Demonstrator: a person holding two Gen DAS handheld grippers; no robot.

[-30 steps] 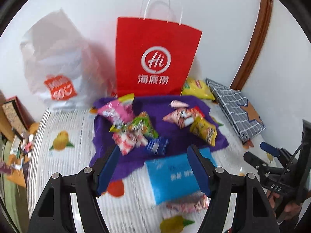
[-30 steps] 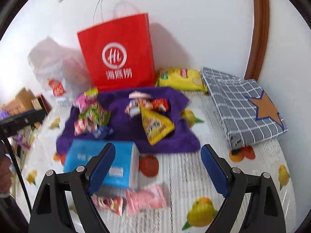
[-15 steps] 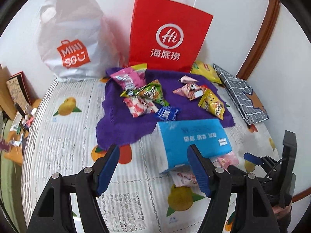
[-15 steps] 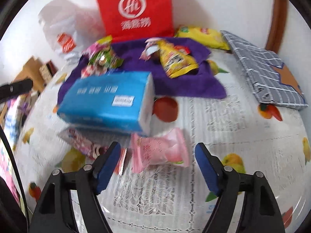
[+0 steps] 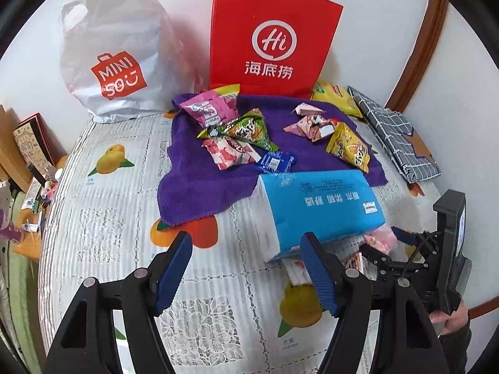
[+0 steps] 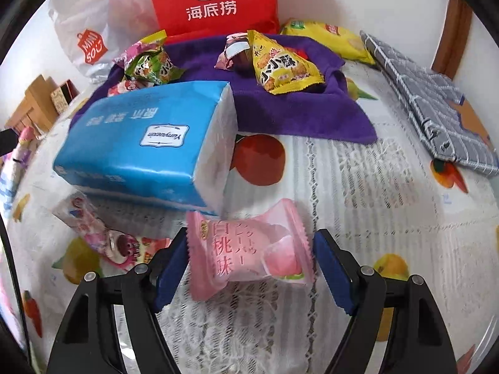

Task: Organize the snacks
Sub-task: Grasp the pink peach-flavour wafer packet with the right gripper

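Note:
Several snack packets lie on a purple cloth [image 5: 193, 187] [image 6: 299, 109], among them a yellow triangular pack [image 5: 349, 149] [image 6: 280, 65] and a green one [image 5: 246, 131]. A blue tissue pack [image 5: 318, 205] [image 6: 146, 137] rests on the cloth's near edge. In front of it lies a pink peach packet [image 6: 246, 252]. My right gripper [image 6: 251, 246] straddles this packet, open, its blue pads at the crimped ends without squeezing. A strawberry-print packet [image 6: 103, 237] lies to its left. My left gripper [image 5: 246, 249] hovers open over bare tablecloth, left of the tissue pack.
A red paper bag [image 5: 271, 37] and a white plastic bag [image 5: 115, 53] stand against the wall. A yellow chip bag [image 6: 327, 37] and a folded grey checked cloth [image 6: 436, 106] lie at the right. The fruit-print tablecloth [image 5: 103, 218] drops off at the left.
Both grippers have come down toward the table. The right gripper's jaws have narrowed and now stand on either side of the pink packet, which was farther ahead before.

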